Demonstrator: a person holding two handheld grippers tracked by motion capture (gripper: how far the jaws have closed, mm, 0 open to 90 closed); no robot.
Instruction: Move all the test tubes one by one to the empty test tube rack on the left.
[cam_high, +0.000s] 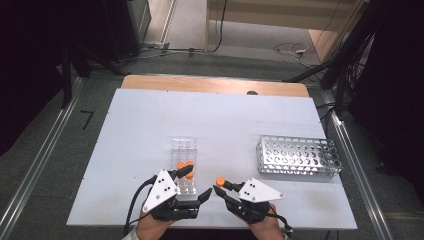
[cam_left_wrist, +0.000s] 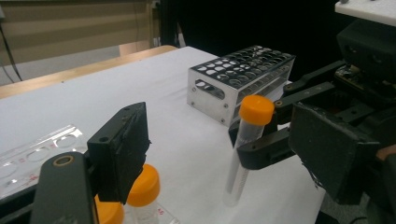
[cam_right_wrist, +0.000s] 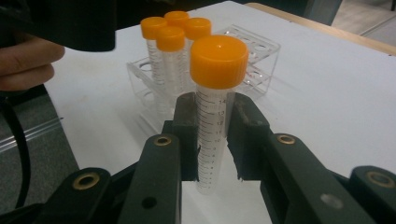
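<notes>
So the right gripper (cam_right_wrist: 212, 140) is clamped on one orange-capped tube (cam_right_wrist: 215, 107), jaws pressed against the clear graduated body just under the cap, tube held upright. In the high view that tube is seen lifted off the white table (cam_high: 150, 125), near the front edge, just right of the clear plastic rack (cam_high: 185, 165) and well left of the metal rack (cam_high: 298, 156).

The left gripper (cam_high: 192, 182) is spread wide, nothing pinched between the jaws. It's parked around the near end of the clear rack, with one jaw up by the capped tubes and the other down by the rack's near end; whether the rack is actually touched can't be told from here. Could be it's there to steady the rack, that's just a guess.

Outward from there: three more orange-capped tubes (cam_right_wrist: 175, 39) are left standing in the clear rack, bunched at its near end, the far holes looking empty. The metal rack sits on the right side of the table, and every hole that can be made out looks empty.

Progress, as a judgement: it looks like tubes are being shifted from the clear rack to the metal one. One tube has been pulled and is in the air, none seem to be placed yet, three are waiting. So it's early days, with the carry across to the right and the drop into a hole still to be done.
</notes>
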